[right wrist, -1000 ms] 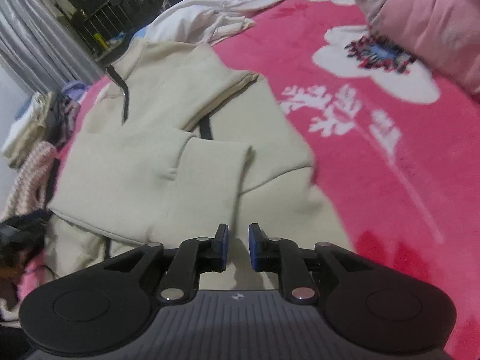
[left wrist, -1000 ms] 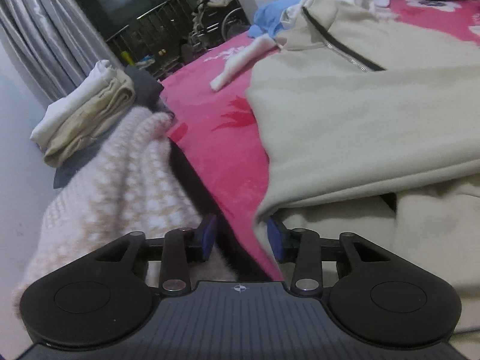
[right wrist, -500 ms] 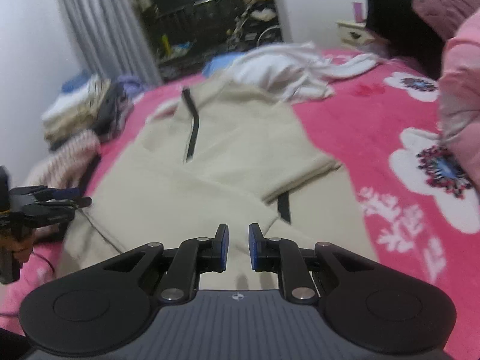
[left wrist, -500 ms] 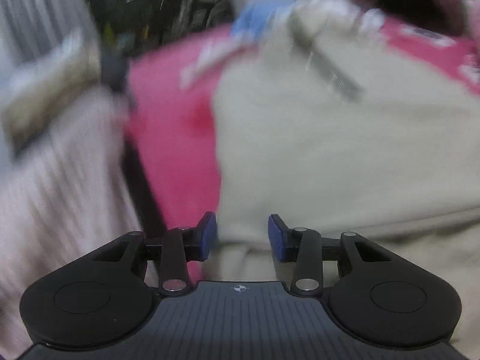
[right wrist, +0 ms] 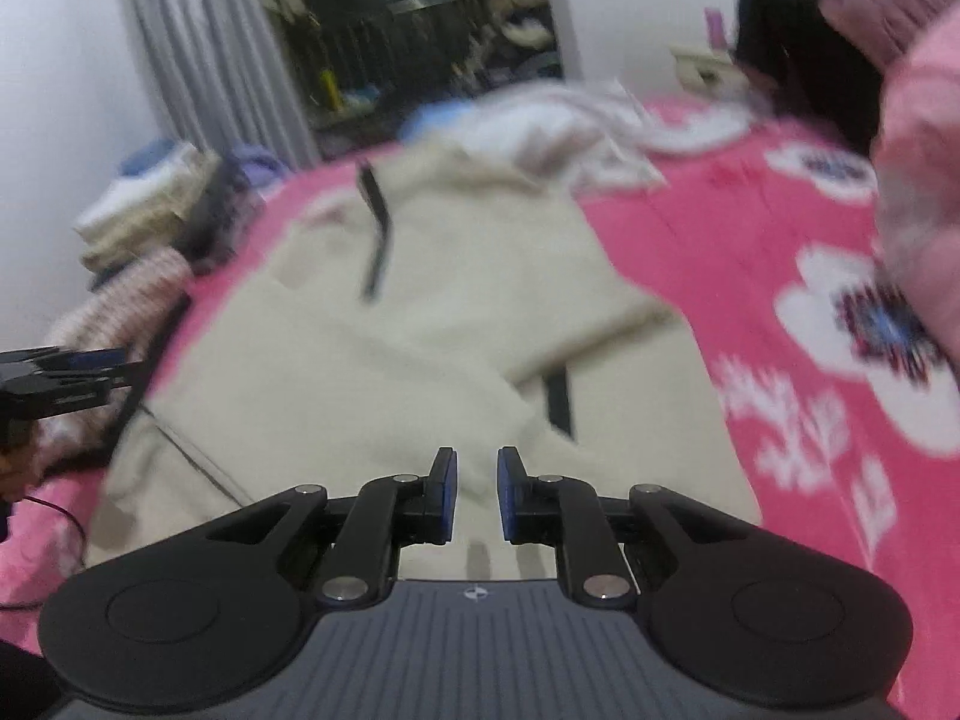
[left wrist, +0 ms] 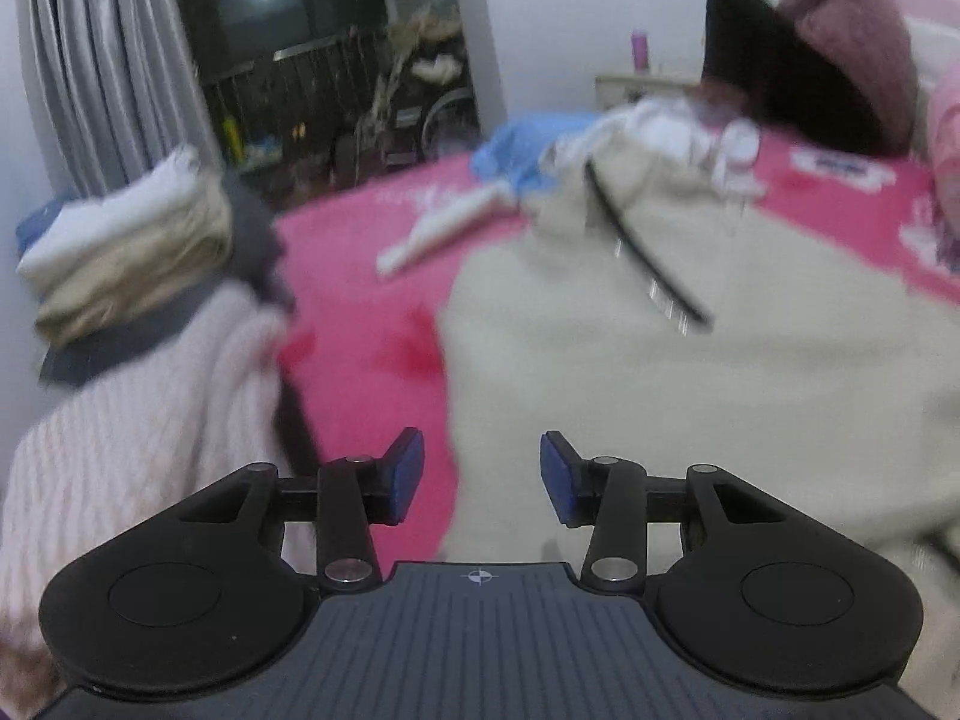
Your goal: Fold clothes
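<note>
Lying flat across the pink blanket (right wrist: pixel 798 276), the cream fleece (right wrist: pixel 432 276) filled the middle of both views, its dark zip (right wrist: pixel 375 228) running down from the collar in the upper centre and one side folded over toward the lower centre of the right view. My right gripper (right wrist: pixel 477 492) hung over the fleece's near edge at the bottom of that frame, its blue pads a narrow gap apart with nothing clamped between them. My left gripper (left wrist: pixel 482 477) sat at the bottom of its own frame above the fleece's left edge, where cream met pink; its pads stood wider apart, also empty. That same gripper showed at the far left edge of the right view, beside the fleece's lower left corner. Left of the fleece lay a pale knit (left wrist: pixel 150 420), and above it, in the upper left, a stack of folded clothes (left wrist: pixel 126 246). White clothes (right wrist: pixel 564 126) and something blue (left wrist: pixel 522 144) were heaped beyond the collar. Grey curtains (left wrist: pixel 90 60) hung in the upper left corner beside a dark window. Both views were blurred.
</note>
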The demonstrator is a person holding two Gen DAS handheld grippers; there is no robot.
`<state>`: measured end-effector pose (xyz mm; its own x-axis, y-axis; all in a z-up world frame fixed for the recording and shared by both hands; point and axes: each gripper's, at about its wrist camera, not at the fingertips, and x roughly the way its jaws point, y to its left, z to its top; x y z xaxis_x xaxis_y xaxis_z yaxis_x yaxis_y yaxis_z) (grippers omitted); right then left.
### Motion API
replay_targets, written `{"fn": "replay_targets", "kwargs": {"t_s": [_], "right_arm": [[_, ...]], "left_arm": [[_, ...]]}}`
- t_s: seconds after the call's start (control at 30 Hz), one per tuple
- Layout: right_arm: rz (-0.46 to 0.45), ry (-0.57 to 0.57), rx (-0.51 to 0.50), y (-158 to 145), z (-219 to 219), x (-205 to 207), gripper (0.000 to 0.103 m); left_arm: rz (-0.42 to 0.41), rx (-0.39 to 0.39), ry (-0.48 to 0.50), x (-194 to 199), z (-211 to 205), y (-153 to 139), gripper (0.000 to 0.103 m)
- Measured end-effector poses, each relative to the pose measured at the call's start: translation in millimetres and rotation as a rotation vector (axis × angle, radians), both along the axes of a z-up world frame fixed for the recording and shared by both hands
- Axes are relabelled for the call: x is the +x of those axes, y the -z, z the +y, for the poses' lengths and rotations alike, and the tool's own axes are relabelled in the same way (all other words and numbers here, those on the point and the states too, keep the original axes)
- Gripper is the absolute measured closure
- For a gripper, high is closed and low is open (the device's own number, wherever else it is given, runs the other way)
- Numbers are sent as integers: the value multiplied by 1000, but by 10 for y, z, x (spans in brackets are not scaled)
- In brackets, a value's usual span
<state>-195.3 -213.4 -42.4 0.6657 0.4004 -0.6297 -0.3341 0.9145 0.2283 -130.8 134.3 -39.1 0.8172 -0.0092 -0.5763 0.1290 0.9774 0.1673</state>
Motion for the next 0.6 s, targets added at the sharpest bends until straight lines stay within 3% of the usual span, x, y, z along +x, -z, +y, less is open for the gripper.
{"fn": "replay_targets", "kwargs": {"t_s": [0.17,0.23,0.33,0.43,0.6], "right_arm": [[-21,-47,-127,259,264,196,86],[44,-39,-189,534,323,283,86],[33,-33,-149,588,251,264,86],[46,-30,-110,595,180,287,86],[63,-18,-23,655,75,340,86]], "left_arm": [[-2,13,-2,816,-250,250,60],[49,-15,-77,1146,-219,406,59],[132,-98,-186,1553,-114,568,56],[107,-109,-166,1615,-149,431,56],[118,-10,-162,1800,-228,654,50]]}}
